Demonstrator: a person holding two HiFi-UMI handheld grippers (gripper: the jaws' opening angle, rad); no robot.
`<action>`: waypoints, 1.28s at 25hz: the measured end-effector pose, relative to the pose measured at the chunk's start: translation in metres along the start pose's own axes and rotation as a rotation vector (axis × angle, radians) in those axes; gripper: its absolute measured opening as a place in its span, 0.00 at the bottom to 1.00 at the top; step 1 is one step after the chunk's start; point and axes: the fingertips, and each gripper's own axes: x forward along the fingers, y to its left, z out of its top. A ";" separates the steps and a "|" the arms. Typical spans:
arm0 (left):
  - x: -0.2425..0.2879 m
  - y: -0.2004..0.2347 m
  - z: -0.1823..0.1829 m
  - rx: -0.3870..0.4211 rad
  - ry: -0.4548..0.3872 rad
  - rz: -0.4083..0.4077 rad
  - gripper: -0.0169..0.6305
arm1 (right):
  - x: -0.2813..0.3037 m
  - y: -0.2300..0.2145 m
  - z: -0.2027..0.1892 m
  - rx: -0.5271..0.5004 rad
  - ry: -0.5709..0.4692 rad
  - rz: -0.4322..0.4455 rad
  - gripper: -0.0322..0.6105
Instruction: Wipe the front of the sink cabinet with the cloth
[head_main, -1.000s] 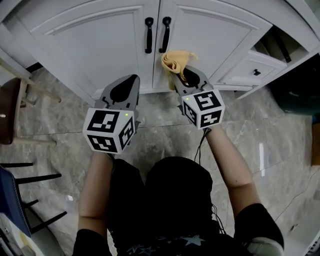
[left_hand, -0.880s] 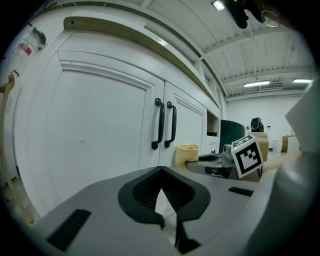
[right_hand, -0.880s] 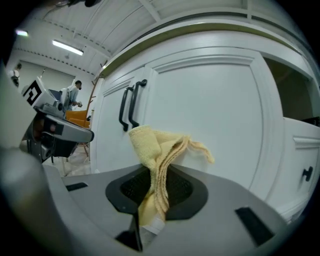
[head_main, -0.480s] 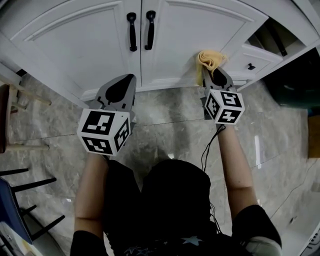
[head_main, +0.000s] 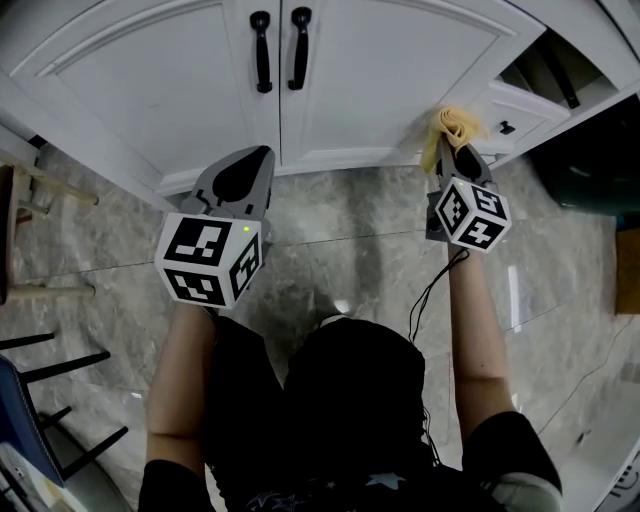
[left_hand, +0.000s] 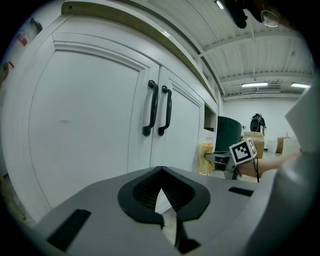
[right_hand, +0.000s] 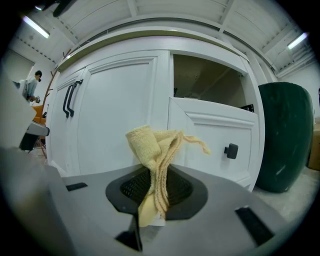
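The white sink cabinet (head_main: 380, 70) has two doors with black handles (head_main: 262, 52) at the middle. My right gripper (head_main: 452, 150) is shut on a bunched yellow cloth (head_main: 452, 126), which lies against the lower right corner of the right door, next to the drawer. In the right gripper view the cloth (right_hand: 152, 150) sticks up from the closed jaws in front of the right door (right_hand: 120, 115). My left gripper (head_main: 243, 178) is shut on nothing and hovers just off the cabinet's base below the left door. The left gripper view shows the cloth (left_hand: 205, 157) far to the right.
A small drawer with a black knob (head_main: 508, 127) and an open compartment above it sit right of the doors. A dark green bin (head_main: 590, 150) stands further right. A wooden stool leg (head_main: 40, 185) and black chair legs (head_main: 70, 365) are at the left on the marble floor.
My right gripper has carried the cloth rightward along the lower cabinet front, from below the handles to the right door's far edge. The left gripper has hardly moved.
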 end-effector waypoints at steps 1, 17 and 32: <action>-0.001 0.002 -0.001 -0.001 0.000 0.004 0.05 | -0.001 0.001 0.000 0.002 -0.002 0.002 0.17; -0.007 0.017 -0.039 -0.038 0.068 0.041 0.05 | -0.001 0.192 -0.040 -0.122 -0.011 0.454 0.17; 0.007 0.017 -0.068 -0.041 0.129 0.055 0.05 | 0.027 0.234 -0.078 -0.186 -0.020 0.530 0.17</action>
